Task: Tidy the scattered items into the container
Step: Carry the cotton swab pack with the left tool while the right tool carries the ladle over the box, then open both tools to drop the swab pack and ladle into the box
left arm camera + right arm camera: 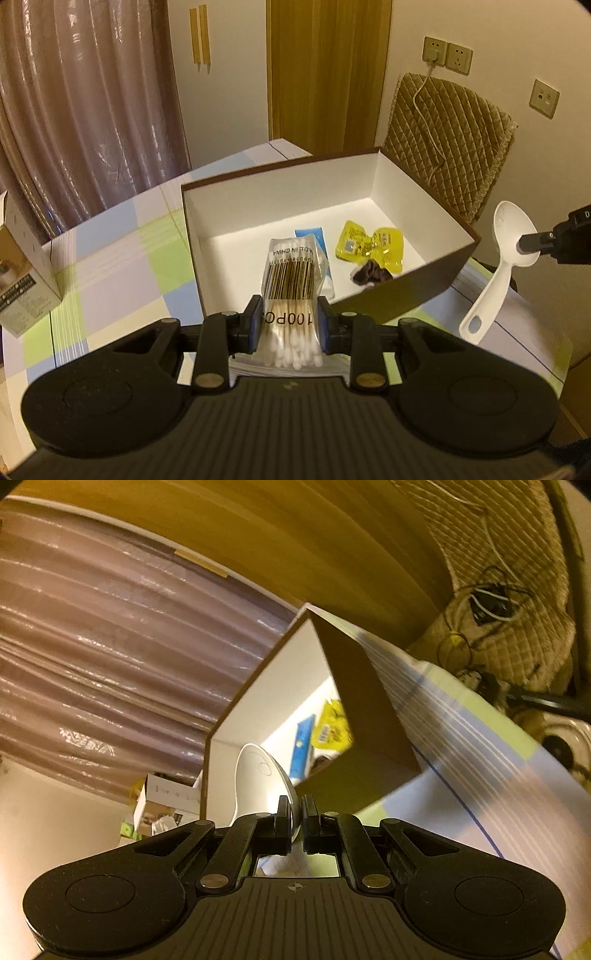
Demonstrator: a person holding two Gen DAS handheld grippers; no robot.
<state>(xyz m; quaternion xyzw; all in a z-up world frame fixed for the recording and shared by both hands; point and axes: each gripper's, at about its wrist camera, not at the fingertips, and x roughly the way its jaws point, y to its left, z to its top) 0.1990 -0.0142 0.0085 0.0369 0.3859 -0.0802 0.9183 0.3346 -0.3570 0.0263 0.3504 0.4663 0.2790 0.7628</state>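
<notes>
- The left gripper (289,320) is clamped on a clear pack of cotton swabs (291,291), its blue-padded fingers (254,322) pressing the pack from both sides.
- The pack sticks out forward past the fingertips, barcode side up, with its far end over the near wall of the box (406,291); the white swab tips bunch toward the gripper body.
- Just ahead of the left gripper the brown box stands open on the checked tablecloth (122,266), white inside.
- On the box floor, beyond the pack, lie a blue packet (312,233), partly hidden under the pack, yellow sachets (369,243) to its right, and a small dark brown item (371,276) nearest the right-hand near wall.
- The right gripper (296,814) is clenched on a white plastic spoon (258,771), its jaws nearly together on the edge of the bowl.
- From the left wrist view the spoon (509,240) hangs in the air off to the right of the box, outside its wall, bowl up and handle angled down toward the tablecloth, with the right gripper (532,242) holding the bowl's right edge.
- Ahead of the right gripper the box corner (354,686) rises, with the blue packet (301,746) and yellow sachets (332,727) visible inside; this view is tilted and blurred.
- Far to the left of the left gripper a small cardboard carton (22,266) stands on the tablecloth, well apart from the box.
- Behind the box are a curtain (85,110) and a quilted chair back (450,147).
</notes>
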